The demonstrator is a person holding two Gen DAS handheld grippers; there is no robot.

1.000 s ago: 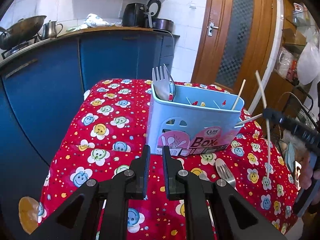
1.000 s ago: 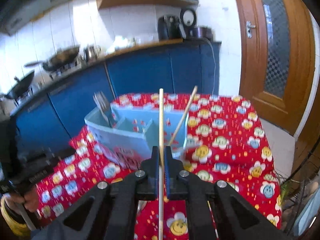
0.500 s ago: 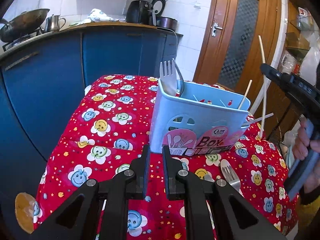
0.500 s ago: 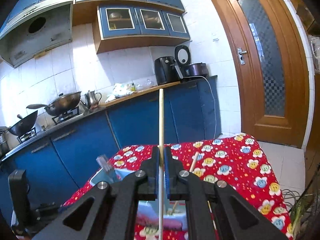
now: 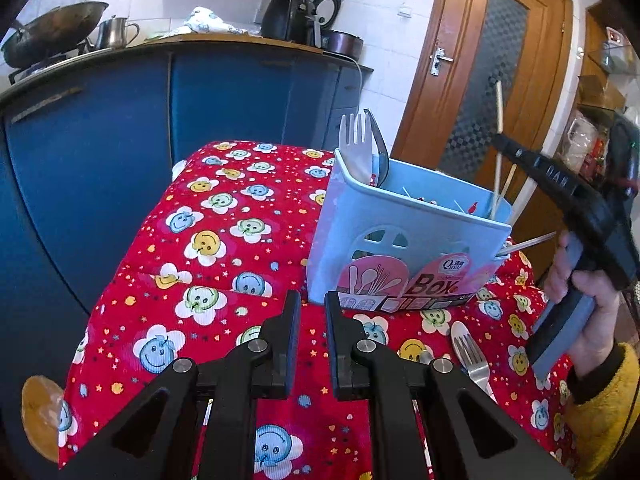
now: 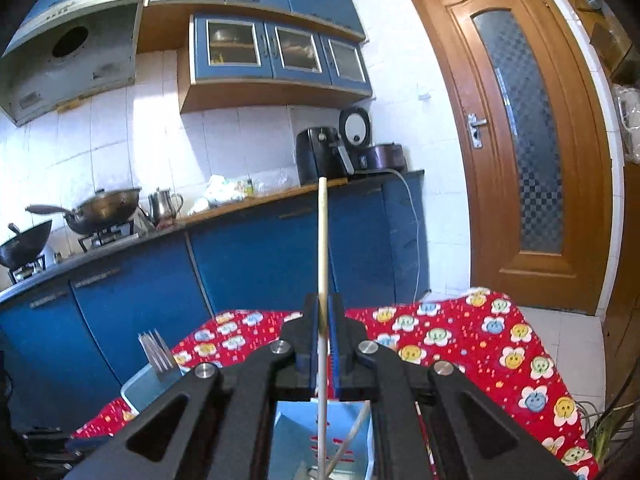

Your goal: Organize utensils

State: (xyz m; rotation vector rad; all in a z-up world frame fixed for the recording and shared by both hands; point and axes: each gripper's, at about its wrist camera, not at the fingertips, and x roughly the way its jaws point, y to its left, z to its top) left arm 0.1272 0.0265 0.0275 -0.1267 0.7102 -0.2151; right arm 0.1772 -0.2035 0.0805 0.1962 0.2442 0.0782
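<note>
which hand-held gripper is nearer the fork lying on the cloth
Left. The left hand-held gripper hovers low over the cloth, just left of the fork. The right hand-held gripper is up above the box, gripping a chopstick.

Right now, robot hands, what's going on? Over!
Right gripper shut on chopstick, upright over blue utensil box. Left gripper empty, jaws slightly apart, low before the box. Fork lying on tablecloth.

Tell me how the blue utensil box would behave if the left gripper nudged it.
The blue utensil box looks like thin plastic, so probably light and easy to slide on the red tablecloth. It stands tall with forks upright at one end, so it might tip.
</note>
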